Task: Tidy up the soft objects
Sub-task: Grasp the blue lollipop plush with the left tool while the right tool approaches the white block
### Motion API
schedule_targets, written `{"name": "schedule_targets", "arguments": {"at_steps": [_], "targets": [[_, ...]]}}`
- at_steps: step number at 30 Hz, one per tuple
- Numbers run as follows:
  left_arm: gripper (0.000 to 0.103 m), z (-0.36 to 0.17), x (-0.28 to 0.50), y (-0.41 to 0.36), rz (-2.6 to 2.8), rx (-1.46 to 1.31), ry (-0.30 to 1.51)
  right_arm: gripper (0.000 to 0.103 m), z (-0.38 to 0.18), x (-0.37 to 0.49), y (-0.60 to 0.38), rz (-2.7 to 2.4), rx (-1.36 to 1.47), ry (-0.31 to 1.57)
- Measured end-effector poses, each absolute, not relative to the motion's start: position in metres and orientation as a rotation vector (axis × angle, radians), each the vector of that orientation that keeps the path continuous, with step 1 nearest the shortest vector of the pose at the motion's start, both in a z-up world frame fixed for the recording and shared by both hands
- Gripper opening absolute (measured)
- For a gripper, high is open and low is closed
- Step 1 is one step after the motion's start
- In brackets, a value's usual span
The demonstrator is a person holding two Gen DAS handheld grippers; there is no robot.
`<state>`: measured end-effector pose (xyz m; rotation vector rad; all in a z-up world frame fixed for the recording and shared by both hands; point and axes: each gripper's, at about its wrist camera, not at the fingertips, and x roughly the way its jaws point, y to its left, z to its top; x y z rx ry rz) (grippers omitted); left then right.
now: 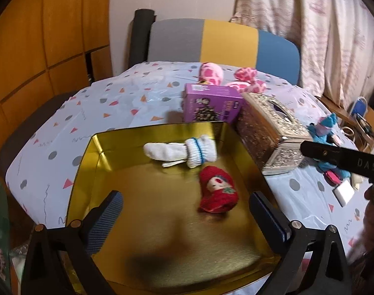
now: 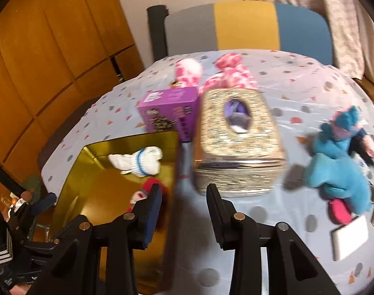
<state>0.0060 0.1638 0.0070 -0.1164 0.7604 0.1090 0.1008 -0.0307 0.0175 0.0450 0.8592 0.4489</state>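
1. The left tool (image 1: 187,211) hangs over the gold tray (image 1: 83,162) with its pads spread as wide as they go and nothing between them. The red sock (image 1: 217,190) lies on the tray floor just ahead of it, and the white sock (image 1: 180,151) sits further back near the far wall. Both look already put away.

2. The right tool (image 2: 184,211) is part-way apart and also grips nothing. It points at the bench (image 2: 273,211) between the tray's right wall and the silver tissue box (image 2: 238,142).

3. The likely next step is fetching another soft thing. The blue plush toy (image 2: 339,164) lies on the cloth to the right of the tissue box, well apart from the tray, and is the nearest candidate for the right tool.

4. To do it well, widen the right tool before reaching, since the toy's body looks bulkier than the present gap.

5. Pinch the thick middle of the toy, not a limb, so it does not dangle and drag.

6. Carry it high enough to clear the tissue box and tray wall.

7. Keep the left tool out of the way. The pink spotted plush toys (image 1: 211,73) behind the purple box (image 1: 212,103) are left for later.
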Motion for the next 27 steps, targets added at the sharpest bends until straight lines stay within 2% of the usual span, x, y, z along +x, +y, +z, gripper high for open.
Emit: {"name": "schedule_targets", "arguments": {"at_steps": [18, 27], "targets": [[0.103, 0.012, 0.011, 0.102, -0.012, 0.047, 0.758, 0.041, 0.022, 0.112, -0.171, 0.15, 0.205, 0.814], [0.103, 0.018, 0.014, 0.062, -0.128, 0.167, 0.702, 0.041, 0.017, 0.115, -0.262, -0.095, 0.298, 0.749]]}}
